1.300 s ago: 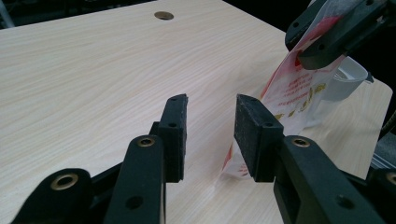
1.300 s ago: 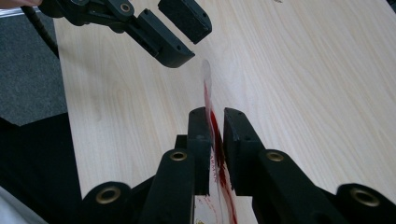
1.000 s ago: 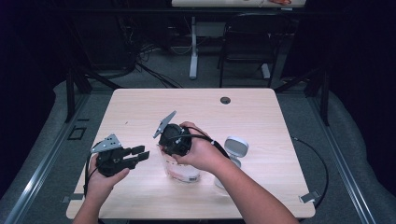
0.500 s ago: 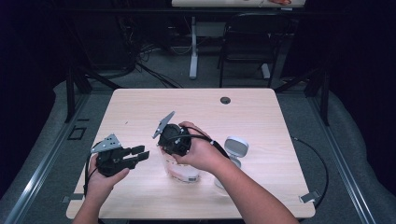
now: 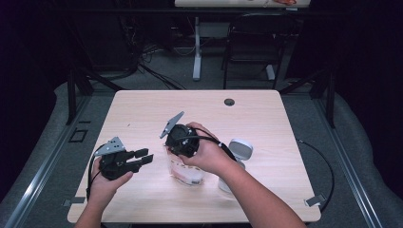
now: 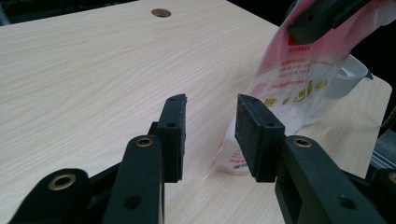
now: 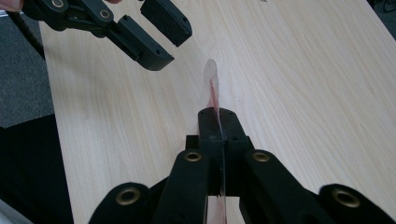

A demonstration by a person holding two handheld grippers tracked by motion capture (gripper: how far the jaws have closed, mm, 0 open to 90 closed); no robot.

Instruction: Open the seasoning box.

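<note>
A clear plastic bag with red print stands on the wooden table, just left of centre. My right gripper points down over it, shut on the bag's flat top edge, which sticks up past the closed pads of the right gripper. My left gripper is held level to the left of the bag, open and holding nothing. In the left gripper view the left gripper faces the bag a short way off, below one jaw of the right gripper.
A white cup stands just right of the bag, behind my right forearm. A dark round grommet sits near the table's far edge. Chairs and table legs stand beyond the table, and a cable lies on the floor at the right.
</note>
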